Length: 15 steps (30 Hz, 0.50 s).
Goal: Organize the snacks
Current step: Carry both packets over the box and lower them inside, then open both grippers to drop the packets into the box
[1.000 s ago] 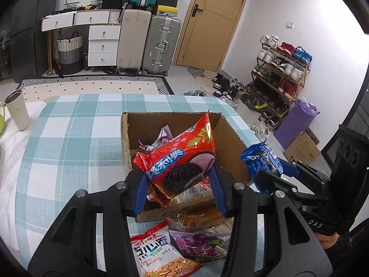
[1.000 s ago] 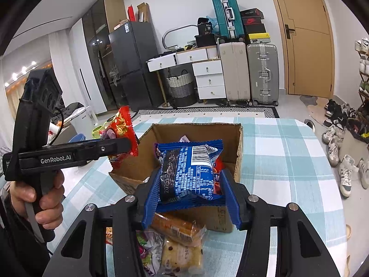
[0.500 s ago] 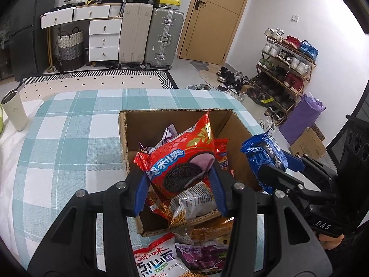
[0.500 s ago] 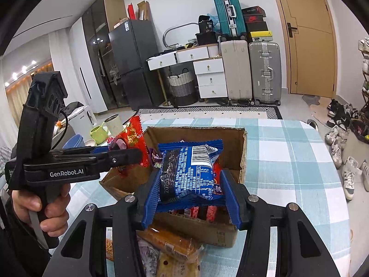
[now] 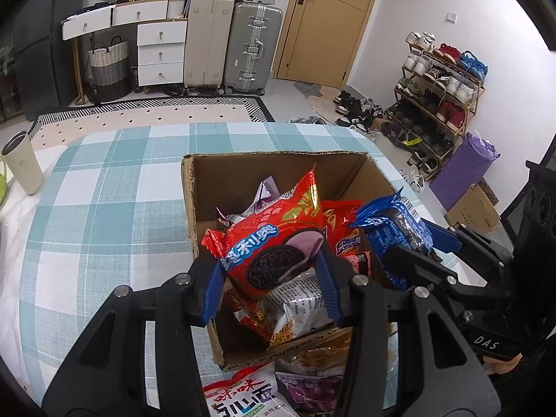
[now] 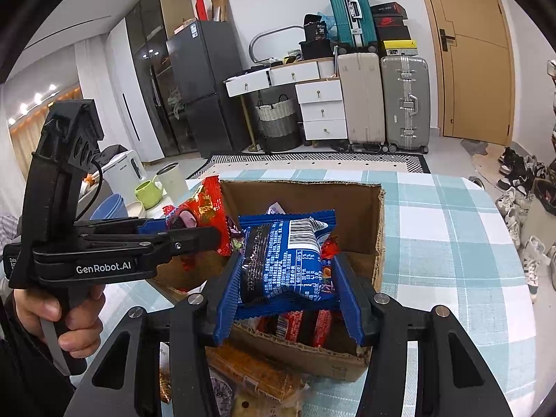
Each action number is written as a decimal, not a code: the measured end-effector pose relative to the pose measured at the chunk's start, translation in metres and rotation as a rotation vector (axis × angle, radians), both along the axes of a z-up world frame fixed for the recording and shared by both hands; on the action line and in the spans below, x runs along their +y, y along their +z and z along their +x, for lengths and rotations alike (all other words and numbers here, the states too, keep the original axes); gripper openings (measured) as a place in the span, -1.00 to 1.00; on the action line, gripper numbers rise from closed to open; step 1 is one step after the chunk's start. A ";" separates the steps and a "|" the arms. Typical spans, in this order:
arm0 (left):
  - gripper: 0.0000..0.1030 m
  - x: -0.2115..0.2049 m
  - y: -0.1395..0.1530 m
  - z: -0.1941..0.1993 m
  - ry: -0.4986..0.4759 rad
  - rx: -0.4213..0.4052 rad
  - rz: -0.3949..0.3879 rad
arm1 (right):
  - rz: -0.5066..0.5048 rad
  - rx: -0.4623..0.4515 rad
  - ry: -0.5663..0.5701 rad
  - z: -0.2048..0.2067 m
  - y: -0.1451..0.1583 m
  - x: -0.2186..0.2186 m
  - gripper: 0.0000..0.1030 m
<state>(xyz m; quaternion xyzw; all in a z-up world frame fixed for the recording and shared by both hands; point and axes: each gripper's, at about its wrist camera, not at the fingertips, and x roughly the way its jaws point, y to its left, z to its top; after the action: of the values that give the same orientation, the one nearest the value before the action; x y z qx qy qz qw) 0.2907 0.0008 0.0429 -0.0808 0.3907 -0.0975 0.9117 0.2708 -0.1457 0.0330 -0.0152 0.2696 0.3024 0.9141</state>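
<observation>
Evidently both packets are carried over the cardboard box [image 5: 194, 208] so that they can be dropped in with the snacks already gathered there. A red cookie packet [image 5: 274, 243] is pinched between the blue pads of the left hand-held gripper [image 5: 269, 286], and a blue cookie packet [image 6: 285, 260] is clamped in the right hand-held gripper [image 6: 286, 305]. Each packet is gripped by its lower half, which leaves the upper part free and probably lets it fall cleanly once released. The box stands on the checked tabletop [image 5: 104, 191], open at the top and already partly filled. In the left wrist view the right hand-held gripper is seen at about three o'clock; in the right wrist view the left one is seen at nine o'clock, held by a hand [image 6: 66, 316] wrapped around its grip. Both tools are pointed downward over the near edge of the box. More loose snack packets [image 5: 243, 396] are left at six o'clock, in front of the box.
</observation>
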 end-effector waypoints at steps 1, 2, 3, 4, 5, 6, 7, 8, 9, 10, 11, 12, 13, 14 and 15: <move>-0.14 0.000 -0.001 0.001 0.001 0.002 0.000 | -0.001 0.000 0.000 0.000 0.000 0.001 0.00; -0.14 0.000 -0.001 0.001 0.000 0.003 0.001 | -0.002 0.001 0.001 0.000 -0.001 0.001 0.00; -0.14 0.000 -0.002 0.002 0.001 0.005 0.003 | -0.004 0.000 0.002 0.001 -0.001 0.001 0.00; -0.14 0.000 -0.003 0.003 0.000 0.006 0.004 | -0.004 0.001 0.002 0.001 -0.001 0.002 0.00; -0.14 -0.001 -0.003 0.003 -0.001 0.006 0.008 | -0.003 0.003 0.003 0.001 -0.001 0.002 0.00; -0.14 -0.002 -0.004 0.003 -0.002 0.004 0.018 | -0.003 0.006 0.003 0.002 -0.001 0.003 0.00; -0.14 -0.004 -0.003 0.002 -0.003 0.002 0.025 | -0.005 0.006 0.003 0.003 -0.002 0.003 0.00; -0.14 -0.006 -0.003 0.002 -0.003 0.002 0.033 | -0.006 0.007 0.003 0.004 -0.002 0.004 0.00; -0.14 -0.007 -0.003 0.002 -0.004 0.002 0.036 | -0.010 0.007 0.004 0.004 -0.003 0.004 0.00; -0.14 -0.008 -0.004 0.002 -0.008 0.003 0.040 | -0.013 0.006 0.002 0.004 -0.003 0.004 0.01; -0.14 -0.008 -0.004 0.002 -0.010 0.004 0.043 | -0.015 0.005 0.002 0.004 -0.003 0.004 0.01; -0.14 -0.009 -0.005 0.003 -0.011 0.006 0.045 | -0.017 0.005 0.003 0.005 -0.004 0.005 0.01; -0.14 -0.009 -0.004 0.003 -0.013 0.006 0.046 | -0.019 0.006 0.002 0.005 -0.004 0.005 0.01; -0.14 -0.009 -0.005 0.003 -0.013 0.007 0.046 | -0.020 0.007 0.000 0.005 -0.004 0.005 0.01; -0.14 -0.009 -0.005 0.003 -0.013 0.009 0.044 | -0.021 0.006 -0.002 0.005 -0.004 0.004 0.01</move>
<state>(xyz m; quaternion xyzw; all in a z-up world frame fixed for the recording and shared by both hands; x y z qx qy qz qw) 0.2938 -0.0085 0.0379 -0.0586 0.3974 -0.0944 0.9109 0.2753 -0.1417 0.0289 -0.0237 0.2753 0.2987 0.9134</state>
